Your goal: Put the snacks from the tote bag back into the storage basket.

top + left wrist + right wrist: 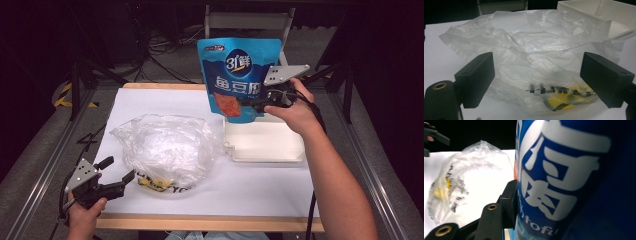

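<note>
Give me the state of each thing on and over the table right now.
Blue pouch: upright, lifted over the table, held.
Right gripper: shut on the blue pouch.
Left gripper: open, beside the plastic bag.
Plastic bag: crumpled, lying on the table, contents inside.
White tray: on the table, looks empty.

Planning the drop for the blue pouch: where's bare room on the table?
Free: the white tray under the blue pouch looks bare; the paper far-left, beyond the plastic bag; the near strip right of the bag, in front of the tray. Crowded: near-left, where the open left gripper faces the bag.
</note>
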